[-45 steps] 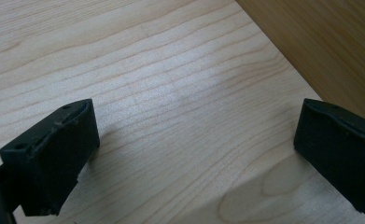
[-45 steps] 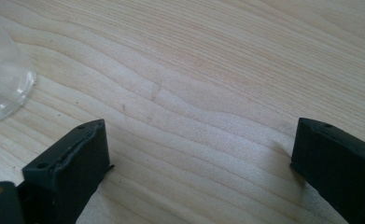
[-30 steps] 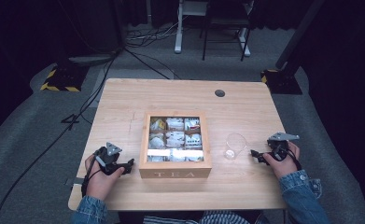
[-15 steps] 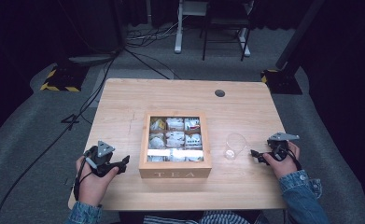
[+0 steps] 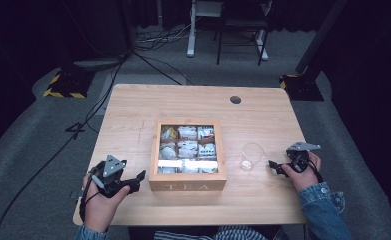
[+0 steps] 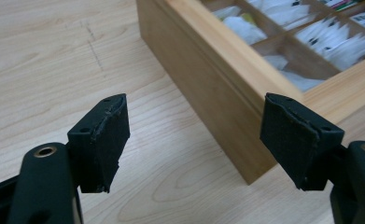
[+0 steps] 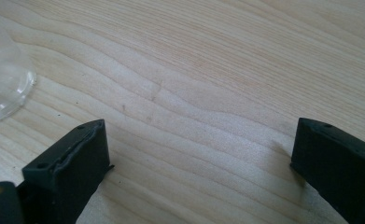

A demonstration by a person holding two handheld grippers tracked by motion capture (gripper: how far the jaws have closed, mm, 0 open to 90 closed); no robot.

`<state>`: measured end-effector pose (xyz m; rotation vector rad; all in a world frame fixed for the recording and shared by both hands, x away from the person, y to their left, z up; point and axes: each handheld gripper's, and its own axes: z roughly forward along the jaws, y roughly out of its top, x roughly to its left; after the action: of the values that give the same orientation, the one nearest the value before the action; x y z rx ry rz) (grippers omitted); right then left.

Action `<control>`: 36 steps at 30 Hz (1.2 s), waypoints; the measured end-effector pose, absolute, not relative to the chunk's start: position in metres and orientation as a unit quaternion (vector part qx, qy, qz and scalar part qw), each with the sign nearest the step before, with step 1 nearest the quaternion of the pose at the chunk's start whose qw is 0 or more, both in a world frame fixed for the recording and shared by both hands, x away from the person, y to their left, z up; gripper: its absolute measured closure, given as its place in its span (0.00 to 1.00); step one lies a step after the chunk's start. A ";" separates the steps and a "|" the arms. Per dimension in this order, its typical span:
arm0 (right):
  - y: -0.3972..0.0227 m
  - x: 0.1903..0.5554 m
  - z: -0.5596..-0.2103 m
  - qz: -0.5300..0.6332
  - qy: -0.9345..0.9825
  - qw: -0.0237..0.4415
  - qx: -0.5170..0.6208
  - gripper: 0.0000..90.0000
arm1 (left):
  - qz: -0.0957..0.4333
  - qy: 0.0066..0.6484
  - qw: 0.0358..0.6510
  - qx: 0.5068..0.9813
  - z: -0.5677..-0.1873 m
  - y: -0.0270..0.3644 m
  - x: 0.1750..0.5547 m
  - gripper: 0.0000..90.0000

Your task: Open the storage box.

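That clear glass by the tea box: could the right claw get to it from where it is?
Probably yes. The right claw stands open just beside the glass, pointing toward it, with nothing but bare table between them. The tea box sits on the glass's far side, out of the way.

Tea box (image 5: 188,185) blocks the table's (image 5: 133,107) middle — glass (image 5: 252,156) beside it.

Dark room; grey carpet floor (image 5: 43,165); cables (image 5: 148,62); white desk legs (image 5: 190,30); yellow-black striped bases (image 5: 63,87).
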<state>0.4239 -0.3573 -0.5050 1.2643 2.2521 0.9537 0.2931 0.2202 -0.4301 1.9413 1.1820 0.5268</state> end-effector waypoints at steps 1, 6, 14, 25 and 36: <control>-0.357 0.424 -0.505 0.340 0.803 0.193 0.451 0.05 | 0.205 0.462 0.395 0.767 -0.429 0.218 0.292 0.27; -0.357 0.424 -0.505 0.340 0.803 0.193 0.451 0.05 | 0.184 0.447 0.405 0.776 -0.428 0.207 0.285 0.27; -0.357 0.424 -0.505 0.340 0.803 0.193 0.451 0.05 | 0.163 0.430 0.390 0.798 -0.434 0.193 0.284 0.26; -0.357 0.424 -0.505 0.340 0.803 0.193 0.451 0.05 | 0.155 0.424 0.357 0.818 -0.446 0.187 0.290 0.25; -0.357 0.424 -0.505 0.340 0.803 0.193 0.451 0.05 | 0.141 0.417 0.381 0.813 -0.452 0.183 0.292 0.39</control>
<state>0.4239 -0.3573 -0.5050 1.2645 2.2521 0.9541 0.2922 0.1831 -0.4520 2.0755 1.0631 0.3606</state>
